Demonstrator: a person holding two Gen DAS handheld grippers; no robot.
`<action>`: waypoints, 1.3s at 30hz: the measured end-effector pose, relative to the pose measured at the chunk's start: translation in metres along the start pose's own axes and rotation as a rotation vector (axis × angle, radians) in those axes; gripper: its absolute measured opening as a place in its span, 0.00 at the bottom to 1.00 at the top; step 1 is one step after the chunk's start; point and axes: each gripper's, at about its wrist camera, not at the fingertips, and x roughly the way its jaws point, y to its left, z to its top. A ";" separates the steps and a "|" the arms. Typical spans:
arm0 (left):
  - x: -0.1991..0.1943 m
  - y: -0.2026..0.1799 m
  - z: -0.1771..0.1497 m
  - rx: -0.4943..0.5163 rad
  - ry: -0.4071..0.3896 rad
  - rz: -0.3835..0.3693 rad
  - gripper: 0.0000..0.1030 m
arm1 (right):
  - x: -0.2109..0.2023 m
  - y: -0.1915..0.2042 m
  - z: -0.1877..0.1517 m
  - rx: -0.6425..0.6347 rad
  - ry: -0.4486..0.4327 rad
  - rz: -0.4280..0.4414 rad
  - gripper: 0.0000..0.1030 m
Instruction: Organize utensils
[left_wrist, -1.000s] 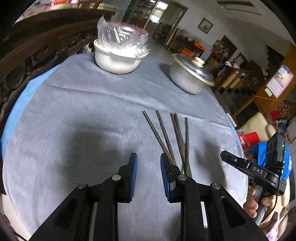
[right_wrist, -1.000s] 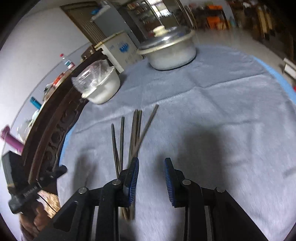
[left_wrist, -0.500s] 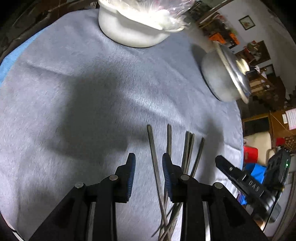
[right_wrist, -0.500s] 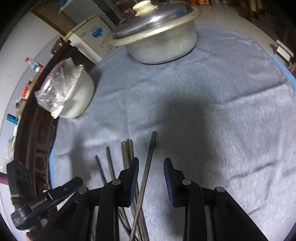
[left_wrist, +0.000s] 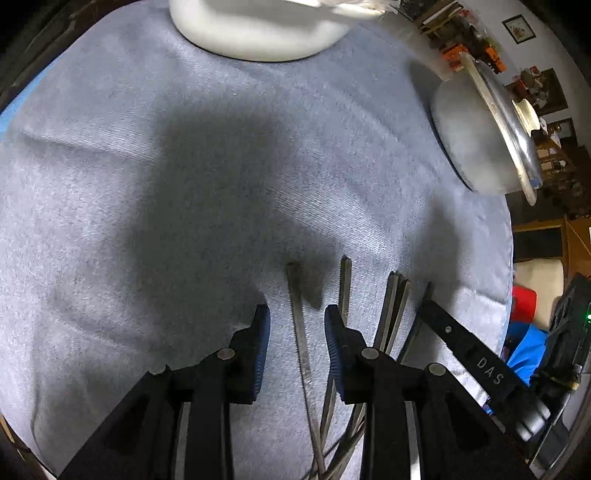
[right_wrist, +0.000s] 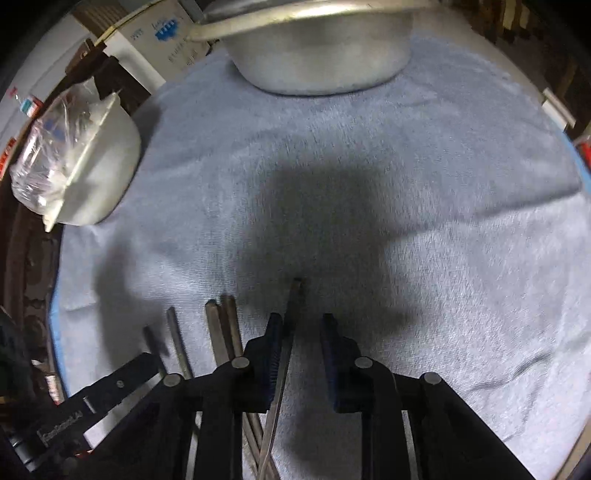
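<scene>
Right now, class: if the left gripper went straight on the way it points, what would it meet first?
Most likely the dark chopstick lying between the left gripper's open fingers, then the grey tablecloth beneath it. Depth is uncertain in this fisheye view.

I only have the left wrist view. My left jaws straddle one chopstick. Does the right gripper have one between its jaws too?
Observer: Yes. In the right wrist view, one chopstick runs between the jaws of the right gripper, which are closing. It lies close against the pad on the picture's left, with a gap to the other.
Operator: The white bowl's top is cut off for me. Is it covered?
Observer: A clear plastic bag sits over the white bowl.
</scene>
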 end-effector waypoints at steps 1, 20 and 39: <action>-0.001 -0.001 0.000 0.000 -0.005 0.002 0.30 | 0.001 0.004 0.000 -0.015 -0.001 -0.012 0.16; -0.061 -0.022 -0.053 0.311 -0.275 0.077 0.05 | -0.070 -0.038 -0.057 -0.089 -0.268 0.131 0.06; -0.216 -0.007 -0.221 0.474 -0.864 -0.064 0.05 | -0.213 -0.046 -0.206 -0.154 -0.786 0.258 0.06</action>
